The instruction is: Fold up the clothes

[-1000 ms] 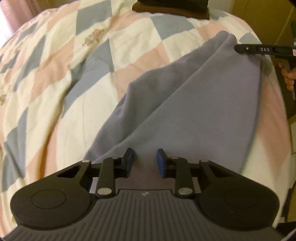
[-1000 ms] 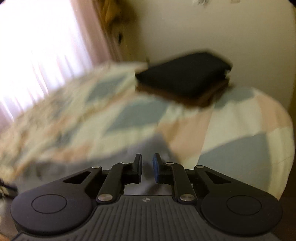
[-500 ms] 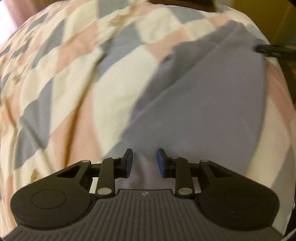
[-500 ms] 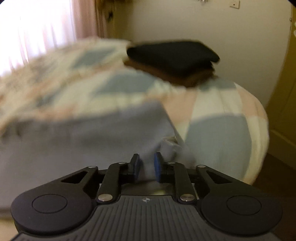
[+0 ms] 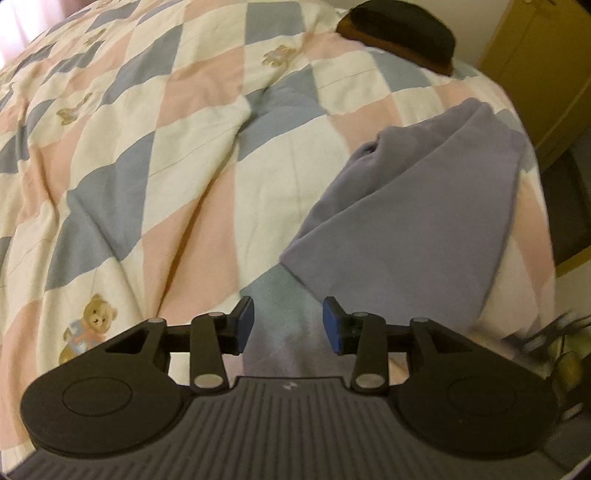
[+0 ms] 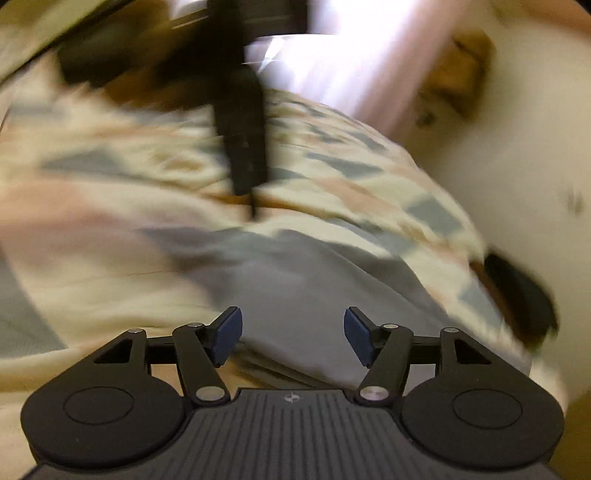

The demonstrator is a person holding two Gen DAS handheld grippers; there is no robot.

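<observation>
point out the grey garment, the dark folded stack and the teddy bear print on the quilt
grey garment (image 5: 417,229): left wrist view, broad flat panel
dark folded stack (image 5: 402,31): left wrist view, black top layer
teddy bear print (image 5: 94,325): left wrist view, the bear's body

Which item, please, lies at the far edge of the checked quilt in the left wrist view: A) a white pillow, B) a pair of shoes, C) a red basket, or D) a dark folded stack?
D: a dark folded stack, black on brown, rests on the checked quilt beyond the grey garment.
</observation>
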